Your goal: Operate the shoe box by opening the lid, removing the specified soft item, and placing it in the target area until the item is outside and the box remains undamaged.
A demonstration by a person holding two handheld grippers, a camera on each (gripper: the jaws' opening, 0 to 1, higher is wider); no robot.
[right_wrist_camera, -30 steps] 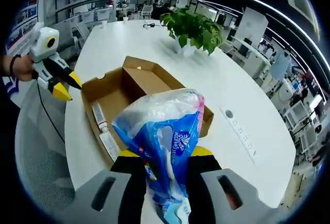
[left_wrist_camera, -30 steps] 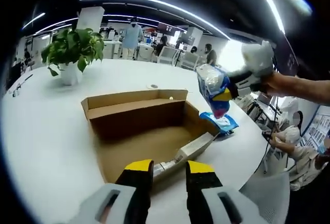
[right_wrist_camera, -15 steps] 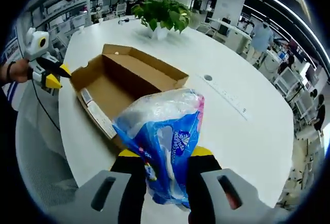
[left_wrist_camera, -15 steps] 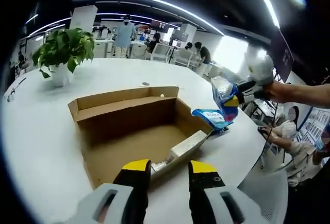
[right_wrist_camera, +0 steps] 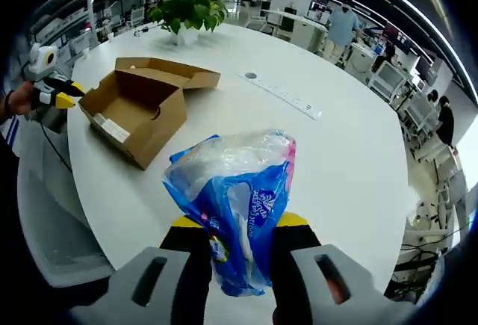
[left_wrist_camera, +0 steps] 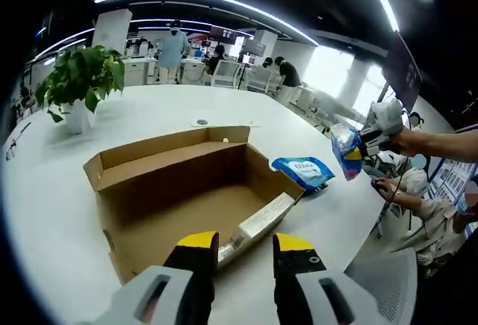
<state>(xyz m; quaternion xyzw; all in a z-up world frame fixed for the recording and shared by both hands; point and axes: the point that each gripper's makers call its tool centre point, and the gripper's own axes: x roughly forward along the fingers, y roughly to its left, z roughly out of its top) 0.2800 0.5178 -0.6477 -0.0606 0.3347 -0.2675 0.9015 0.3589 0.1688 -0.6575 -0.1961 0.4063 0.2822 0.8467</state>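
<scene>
With the shoe box [right_wrist_camera: 134,108] open on the worktop [right_wrist_camera: 351,168] and the soft pack [right_wrist_camera: 235,205] clamped in the right tool [right_wrist_camera: 239,228] well clear of it, only placement remains; the left tool [left_wrist_camera: 245,246] hangs parted, empty.

blue tissue pack [right_wrist_camera: 235,209], printed logo, wording illegible

Both views face each other across the box [left_wrist_camera: 187,190] [right_wrist_camera: 134,108] — left nearer.
</scene>
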